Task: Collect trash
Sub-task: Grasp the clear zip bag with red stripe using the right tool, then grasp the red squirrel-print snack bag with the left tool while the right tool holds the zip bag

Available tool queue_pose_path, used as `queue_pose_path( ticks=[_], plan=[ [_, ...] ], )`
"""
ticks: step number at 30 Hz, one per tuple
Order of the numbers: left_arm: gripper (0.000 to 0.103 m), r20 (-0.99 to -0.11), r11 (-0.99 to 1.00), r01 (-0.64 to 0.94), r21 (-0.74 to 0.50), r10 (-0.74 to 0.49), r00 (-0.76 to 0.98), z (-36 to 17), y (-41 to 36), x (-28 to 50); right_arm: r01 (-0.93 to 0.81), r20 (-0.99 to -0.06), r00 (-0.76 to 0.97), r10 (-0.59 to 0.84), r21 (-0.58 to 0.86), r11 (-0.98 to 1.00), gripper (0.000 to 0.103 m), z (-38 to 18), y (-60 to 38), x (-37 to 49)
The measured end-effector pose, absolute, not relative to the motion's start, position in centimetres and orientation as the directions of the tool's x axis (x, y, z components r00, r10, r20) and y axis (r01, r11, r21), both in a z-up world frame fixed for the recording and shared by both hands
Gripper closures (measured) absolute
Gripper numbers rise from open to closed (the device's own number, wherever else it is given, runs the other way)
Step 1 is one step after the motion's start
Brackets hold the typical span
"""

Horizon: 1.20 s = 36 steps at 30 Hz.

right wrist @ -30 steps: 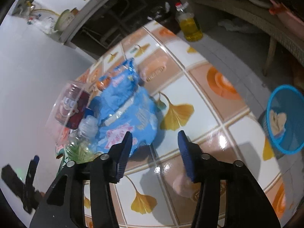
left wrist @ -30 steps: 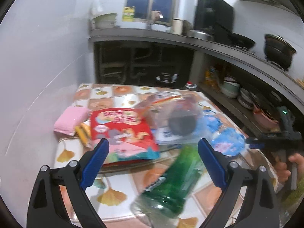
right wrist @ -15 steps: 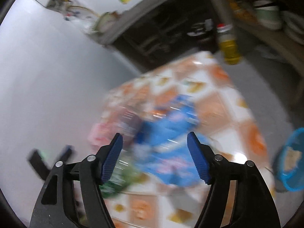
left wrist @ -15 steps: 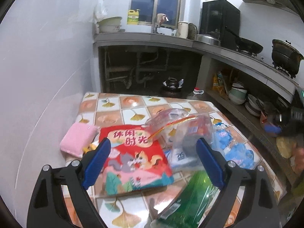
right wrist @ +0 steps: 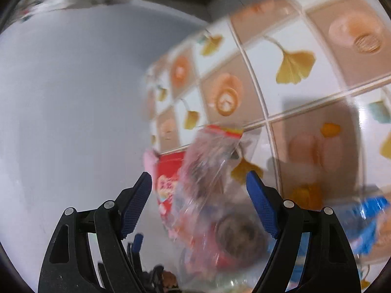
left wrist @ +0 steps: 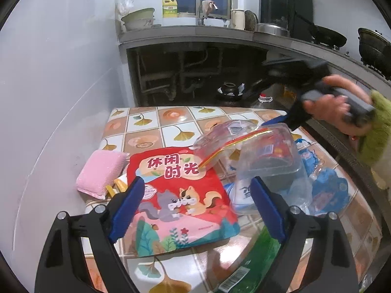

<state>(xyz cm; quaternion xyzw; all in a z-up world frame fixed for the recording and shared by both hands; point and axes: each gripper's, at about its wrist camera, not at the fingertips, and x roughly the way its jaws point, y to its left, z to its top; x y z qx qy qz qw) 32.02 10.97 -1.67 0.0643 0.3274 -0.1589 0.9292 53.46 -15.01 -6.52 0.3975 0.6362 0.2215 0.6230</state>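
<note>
In the left wrist view, our left gripper [left wrist: 196, 201] hangs over a table covered in a tile-patterned cloth with yellow ginkgo leaves [left wrist: 156, 127]. Its blue-padded jaws stand wide and are easing inward a little, with nothing pinched. Framed between them lies a flat red snack pouch printed with cartoon squirrels [left wrist: 182, 197], resting on the table. A pink rectangular sponge [left wrist: 101, 172] sits just beside the pouch on its left, with a small yellow wrapper [left wrist: 116, 186] tucked at the sponge's near edge. To the right of the pouch we see a crumpled clear plastic bag with a red and yellow zip strip [left wrist: 246, 151], lying over other litter, a crinkled blue plastic wrapper [left wrist: 327, 190] beyond it, and a green plastic bottle [left wrist: 259, 261] at the bottom edge. Our right hand [left wrist: 337, 107], in a fuzzy green sleeve [left wrist: 377, 131], holds the blurred right gripper [left wrist: 281, 122] above the clear bag at the table's far right side.

In the right wrist view, heavily blurred, our right gripper [right wrist: 199, 204] points down at the same heap. Its jaws are spreading apart; the clear plastic bag [right wrist: 207, 171] shows between them, but the pads do not press on it. The red pouch [right wrist: 168, 178] peeks out to the left of the bag and the blue wrapper [right wrist: 366, 222] lies at the right.
</note>
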Motion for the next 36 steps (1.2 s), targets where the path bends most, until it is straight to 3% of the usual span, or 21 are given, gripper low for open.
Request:
queue_pose_path(
  ticks=[6,9,11,17,25,36],
  plan=[
    [0.017,-0.638,0.945,0.326,0.025,-0.236,0.733,-2.1,11.7,31.0,0.273,-0.595,0.015,0.803,0.775,0.569,0.029,-9.8,-12.6,54.7],
    [0.017,-0.642,0.947,0.32,0.029,-0.228,0.732,-2.2,12.1,30.6,0.286,-0.574,-0.017,0.819,0.782,0.554,0.051,-10.7,-11.7,54.7],
    [0.017,-0.643,0.948,0.316,0.035,-0.221,0.733,-2.3,12.3,30.3,0.293,-0.552,-0.021,0.834,0.794,0.533,0.072,-10.9,-11.4,54.6],
    [0.017,-0.642,0.952,0.303,0.04,-0.208,0.738,-2.5,13.1,29.3,0.307,-0.445,0.023,0.895,0.855,0.417,0.094,-10.4,-11.1,54.0],
    [0.017,-0.626,0.947,0.307,0.095,-0.182,0.758,-2.9,13.9,28.0,0.284,-0.293,0.132,0.947,0.927,0.247,0.099,-7.5,-12.9,52.7],
    [0.021,-0.629,0.902,0.33,0.28,-0.087,0.773,-4.7,13.8,26.9,0.124,-0.078,0.296,0.952,0.991,0.042,0.099,-1.5,-20.6,47.2]
  ],
)
